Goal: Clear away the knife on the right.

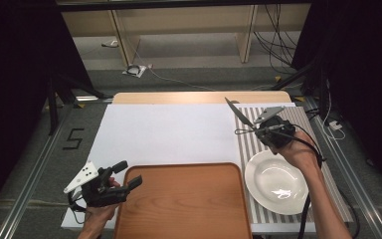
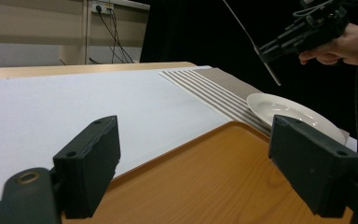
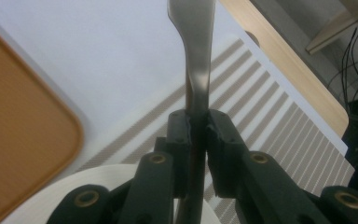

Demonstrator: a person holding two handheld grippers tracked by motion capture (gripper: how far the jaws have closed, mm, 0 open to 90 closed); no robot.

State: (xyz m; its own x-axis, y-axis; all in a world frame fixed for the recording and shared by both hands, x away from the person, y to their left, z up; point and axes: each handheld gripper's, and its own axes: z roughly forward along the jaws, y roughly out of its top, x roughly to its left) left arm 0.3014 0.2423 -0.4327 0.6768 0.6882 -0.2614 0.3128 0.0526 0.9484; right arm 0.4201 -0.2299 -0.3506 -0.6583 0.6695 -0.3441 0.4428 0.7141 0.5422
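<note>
Aloft, right tool pinches knife; left tool spread, low.

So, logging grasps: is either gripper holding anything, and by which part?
The right gripper clamps a slim silver metal utensil partway along its length; left gripper holds nothing.

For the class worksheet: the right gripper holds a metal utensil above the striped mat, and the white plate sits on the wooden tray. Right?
Not quite. The white plate sits on the striped mat, beside the wooden tray, as the high view shows. The right gripper does hold the metal utensil above the mat.
</note>
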